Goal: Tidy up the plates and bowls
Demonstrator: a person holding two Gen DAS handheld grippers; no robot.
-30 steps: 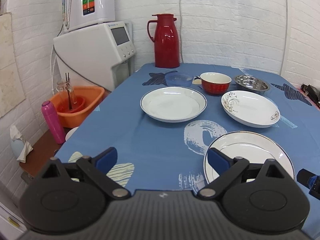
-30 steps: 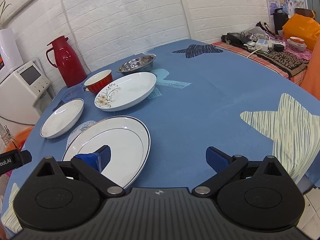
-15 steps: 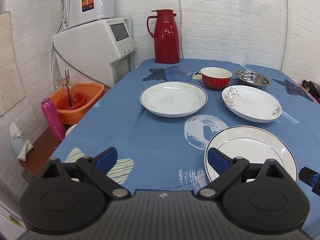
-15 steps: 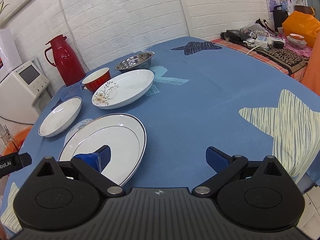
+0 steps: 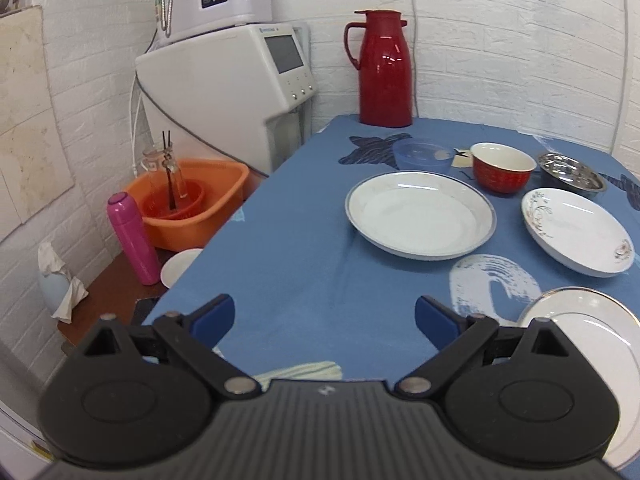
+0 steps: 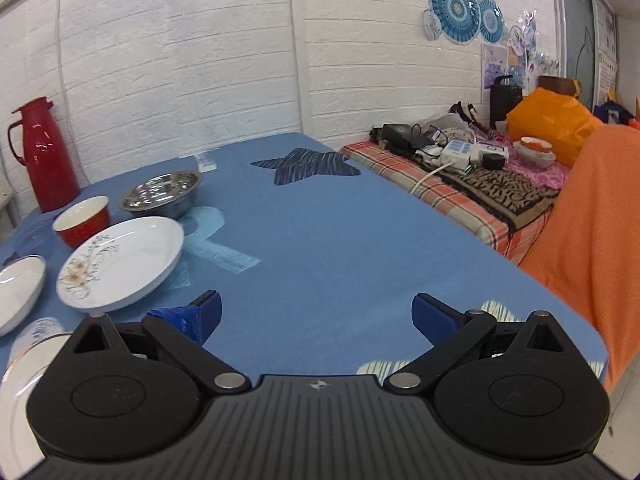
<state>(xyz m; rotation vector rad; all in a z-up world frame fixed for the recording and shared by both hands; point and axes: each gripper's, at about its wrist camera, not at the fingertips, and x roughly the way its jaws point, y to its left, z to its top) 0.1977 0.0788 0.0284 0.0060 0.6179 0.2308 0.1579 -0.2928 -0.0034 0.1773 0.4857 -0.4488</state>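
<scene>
Left wrist view: left hand-held gripper hangs wide, empty, over the table. Right hand-held gripper gapes wide too, near the floral plate.

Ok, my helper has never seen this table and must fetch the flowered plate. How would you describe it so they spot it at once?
Start at the tall red thermos by the white brick wall, then come forward past the red bowl and the steel bowl. Just in front of those lies the flowered plate. Unlike the other white plates, it has floral prints on its rim.
</scene>
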